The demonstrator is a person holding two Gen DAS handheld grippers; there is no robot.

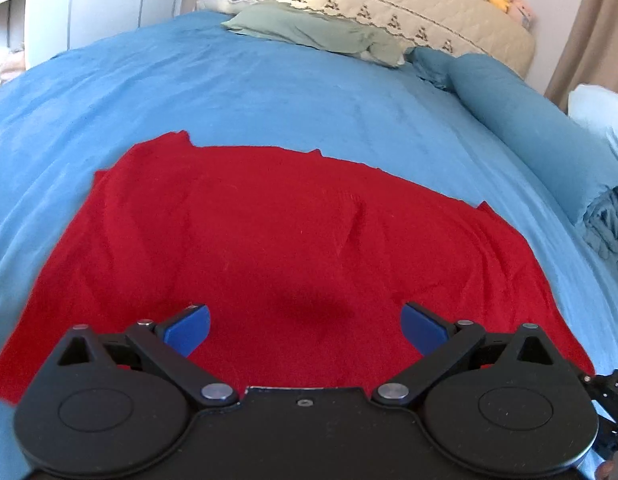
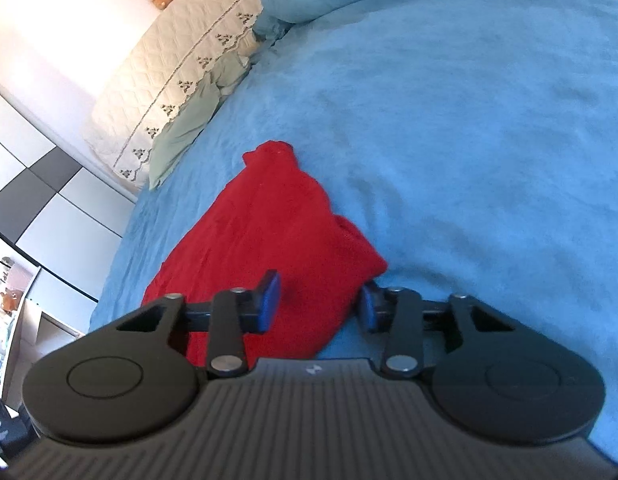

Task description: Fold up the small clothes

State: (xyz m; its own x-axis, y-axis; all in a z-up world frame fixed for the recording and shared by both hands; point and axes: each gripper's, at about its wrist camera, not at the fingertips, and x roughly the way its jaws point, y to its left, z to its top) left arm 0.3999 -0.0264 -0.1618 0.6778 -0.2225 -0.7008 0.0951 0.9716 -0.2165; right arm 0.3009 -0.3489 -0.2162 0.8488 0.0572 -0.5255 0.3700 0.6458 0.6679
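Red garment (image 1: 277, 240) spread fairly flat on the blue bed cover (image 1: 269, 92), lying crosswise in the left wrist view, a few soft ridges near its right side. Looks already doubled over at least once, judging by the layered far edge and the stubby corners poking out; more folds probably left, nothing like a small neat packet yet. Left tool (image 1: 305, 330) poised above the near part of the cloth, blue pads spread wide, nothing between them. Right tool (image 2: 317, 304) at the garment's end, jaws at a middling gap straddling the bunched red corner; left pad over the cloth, right pad just beside its edge. Pads not visibly pressing, so no firm grip to call. Near hem of the garment hidden under the left tool's body; true shape of the piece, sleeves or legs, impossible to make out. Pale green pillow (image 1: 309, 30) and rolled blue bedding (image 1: 521, 120) well apart, beyond the work.
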